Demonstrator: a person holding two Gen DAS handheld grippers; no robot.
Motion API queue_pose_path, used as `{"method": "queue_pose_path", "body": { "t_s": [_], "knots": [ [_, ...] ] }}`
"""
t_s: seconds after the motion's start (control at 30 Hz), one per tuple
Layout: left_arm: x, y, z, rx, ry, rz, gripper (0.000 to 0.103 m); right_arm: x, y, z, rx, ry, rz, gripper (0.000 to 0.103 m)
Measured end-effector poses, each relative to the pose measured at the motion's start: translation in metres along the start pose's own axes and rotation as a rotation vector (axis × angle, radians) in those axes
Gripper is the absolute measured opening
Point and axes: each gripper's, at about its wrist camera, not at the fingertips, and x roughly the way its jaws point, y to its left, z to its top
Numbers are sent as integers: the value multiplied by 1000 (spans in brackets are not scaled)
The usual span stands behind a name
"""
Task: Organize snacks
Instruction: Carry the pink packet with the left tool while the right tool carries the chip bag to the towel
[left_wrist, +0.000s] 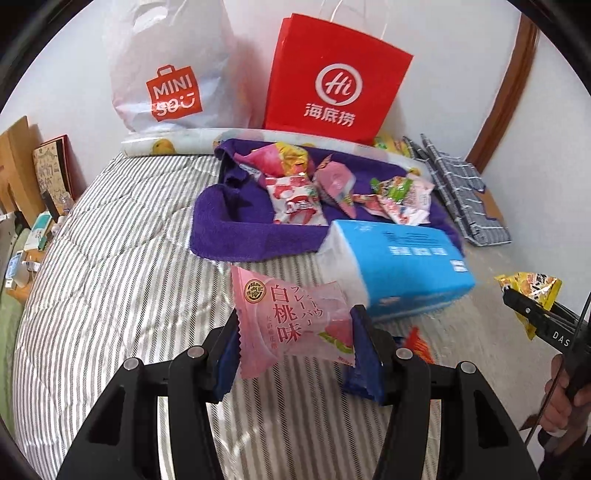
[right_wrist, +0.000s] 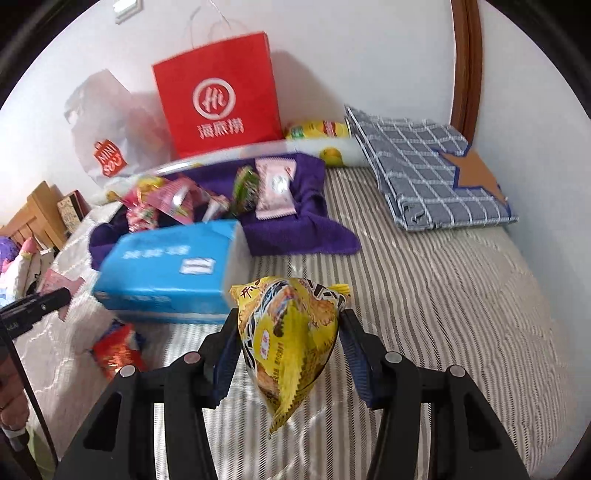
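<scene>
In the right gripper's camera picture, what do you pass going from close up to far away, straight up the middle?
Yellow crinkly snack packet pinched in the right gripper → blue tissue pack → purple towel with snacks → red paper bag against the wall.

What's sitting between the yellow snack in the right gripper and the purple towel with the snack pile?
The blue tissue pack, seen in the right wrist view.

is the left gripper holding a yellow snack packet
No, the left gripper is shut on a pink peach packet; the yellow packet sits in the right gripper.
</scene>
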Motion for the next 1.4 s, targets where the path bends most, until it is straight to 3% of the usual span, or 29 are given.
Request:
{"method": "queue_pose_path", "body": {
  "t_s": [0.63,1.4],
  "knots": [
    [-26,-60,-4,67,-3,-87,55,-38,33,5,-44,-59,47,50],
    [-6,-63,59,46,18,-138,55,-17,32,63,-30,-91,74,50]
  ]
}}
